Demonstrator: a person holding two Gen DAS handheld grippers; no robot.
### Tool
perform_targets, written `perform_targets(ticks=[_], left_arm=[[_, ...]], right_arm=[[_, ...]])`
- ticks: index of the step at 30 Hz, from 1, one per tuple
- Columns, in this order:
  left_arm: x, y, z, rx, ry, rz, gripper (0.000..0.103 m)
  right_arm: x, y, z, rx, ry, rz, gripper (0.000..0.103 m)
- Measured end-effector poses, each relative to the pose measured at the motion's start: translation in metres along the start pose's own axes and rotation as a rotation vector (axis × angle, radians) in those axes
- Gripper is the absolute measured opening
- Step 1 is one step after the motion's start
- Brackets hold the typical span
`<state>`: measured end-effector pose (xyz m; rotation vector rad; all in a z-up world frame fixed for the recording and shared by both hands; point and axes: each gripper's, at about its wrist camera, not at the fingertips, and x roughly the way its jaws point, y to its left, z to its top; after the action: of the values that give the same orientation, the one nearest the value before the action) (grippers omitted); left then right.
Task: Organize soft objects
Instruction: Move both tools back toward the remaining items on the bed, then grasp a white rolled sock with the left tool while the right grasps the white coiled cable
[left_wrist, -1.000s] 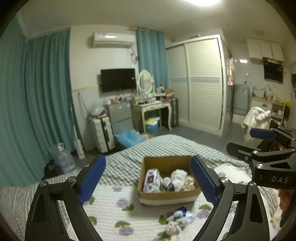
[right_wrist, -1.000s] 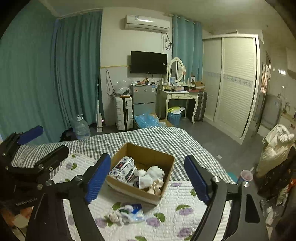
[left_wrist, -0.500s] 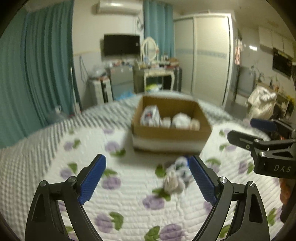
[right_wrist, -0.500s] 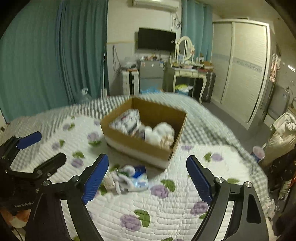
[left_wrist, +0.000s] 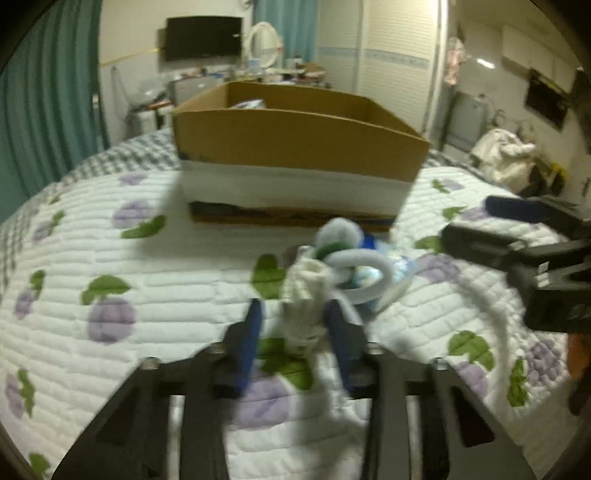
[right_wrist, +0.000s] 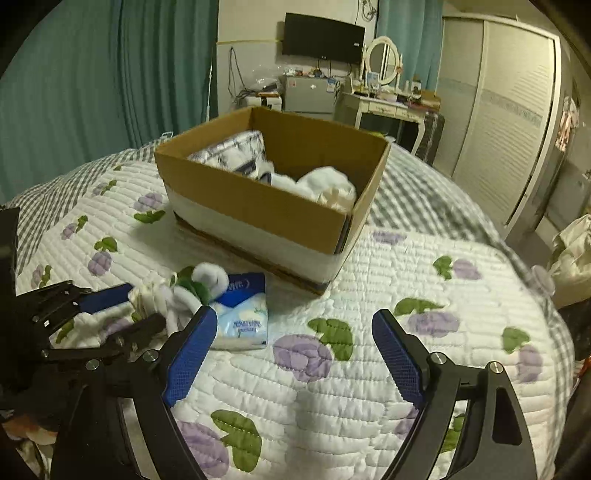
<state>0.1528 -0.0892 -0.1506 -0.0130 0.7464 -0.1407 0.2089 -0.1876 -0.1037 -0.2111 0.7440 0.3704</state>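
Observation:
A white plush toy (left_wrist: 308, 295) with green trim lies on the quilt in front of a cardboard box (left_wrist: 295, 147). My left gripper (left_wrist: 295, 325) has its blue fingers closed in around the toy's body, nearly touching it on both sides. In the right wrist view the toy (right_wrist: 177, 291) lies next to a blue-and-white tissue pack (right_wrist: 243, 314). My right gripper (right_wrist: 295, 354) is open and empty above the quilt, right of the toy. The box (right_wrist: 273, 206) holds a wrapped pack (right_wrist: 232, 151) and white soft things (right_wrist: 325, 184).
The bed carries a white quilt with purple flowers (right_wrist: 406, 288) and a grey checked cover (right_wrist: 417, 199) behind it. Teal curtains (right_wrist: 92, 74), a dressing table (right_wrist: 384, 103) and a white wardrobe (right_wrist: 509, 110) stand beyond the bed.
Both grippers dropped toward the quilt and moved closer to the toy. My left gripper's fingers narrowed from wide open to close around the toy. The right gripper stayed open.

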Motion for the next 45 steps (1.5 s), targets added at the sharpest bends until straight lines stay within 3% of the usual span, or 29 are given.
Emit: perform_targets(ticks=[2,9,15,26,29,32,34,39,40,45], left_arm=[[-0.005,-0.002,0.000,0.017,-0.013,-0.010,0.020],[-0.035,0.016,0.004,-0.012,-0.038,-0.029,0.019],[-0.060,0.039,0.012,-0.012,-0.084,0.020,0.019],[-0.047,0.076,0.004,-0.057,-0.065,0.063,0.019],[-0.040,0.078,0.002,-0.058,-0.053,0.067,0.019],[-0.034,0.079,0.001,-0.064,-0.041,0.063,0.019],[-0.034,0.078,0.000,-0.062,-0.039,0.063,0.019],[-0.041,0.072,-0.001,-0.046,-0.035,0.072,0.019],[-0.042,0.071,-0.001,-0.043,-0.035,0.073,0.019],[-0.061,0.061,0.001,-0.032,-0.043,0.061,0.019]], right_arm=[[0.004,0.002,-0.002,0.001,0.013,0.006,0.086],[-0.001,0.015,-0.003,0.008,0.018,0.014,0.086],[-0.005,0.038,0.000,-0.007,0.026,0.019,0.086],[0.030,0.084,0.010,-0.106,0.065,0.010,0.086],[0.039,0.086,0.009,-0.114,0.079,0.009,0.079],[0.044,0.087,0.008,-0.124,0.089,0.015,0.064],[0.045,0.087,0.007,-0.127,0.094,0.018,0.043],[0.035,0.086,0.006,-0.122,0.078,0.038,0.020],[0.032,0.086,0.006,-0.124,0.071,0.040,0.009],[0.002,0.089,0.004,-0.138,0.032,0.053,0.007]])
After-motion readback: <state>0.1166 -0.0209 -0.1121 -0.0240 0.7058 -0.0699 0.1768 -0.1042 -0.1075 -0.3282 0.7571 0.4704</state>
